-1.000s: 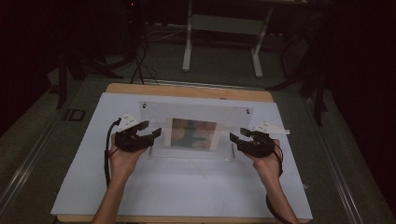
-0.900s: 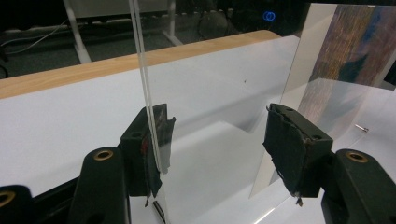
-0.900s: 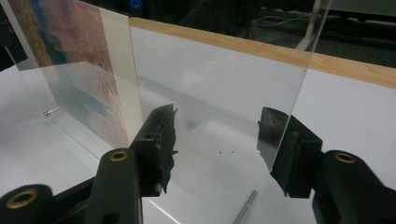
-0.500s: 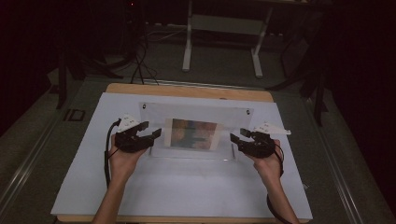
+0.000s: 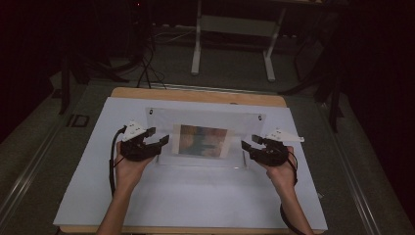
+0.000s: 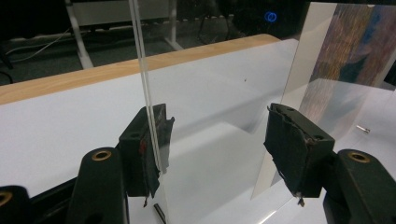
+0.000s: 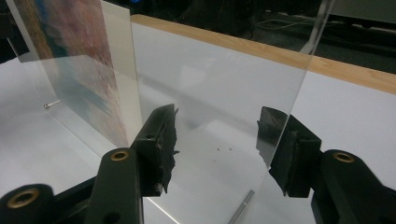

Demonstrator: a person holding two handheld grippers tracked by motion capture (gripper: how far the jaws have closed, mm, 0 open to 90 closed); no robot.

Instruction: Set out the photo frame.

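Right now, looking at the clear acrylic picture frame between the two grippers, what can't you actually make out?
- High view: the colourful printed picture is blurred and small; its subject is unreadable.
- Left gripper view: the clear acrylic picture frame is cut off by the top edge.
- Right gripper view: the small metal pin runs off the bottom edge.

Picture (image 5: pixel 203 141) in acrylic frame (image 5: pixel 205 122) blurred; frame top cut off.

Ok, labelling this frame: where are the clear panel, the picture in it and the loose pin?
clear panel (image 5: pixel 244 125): high view, bare right part.
picture (image 5: pixel 203 140): high view, its middle.
loose pin (image 7: pixel 240 207): right gripper view, mid-shaft.
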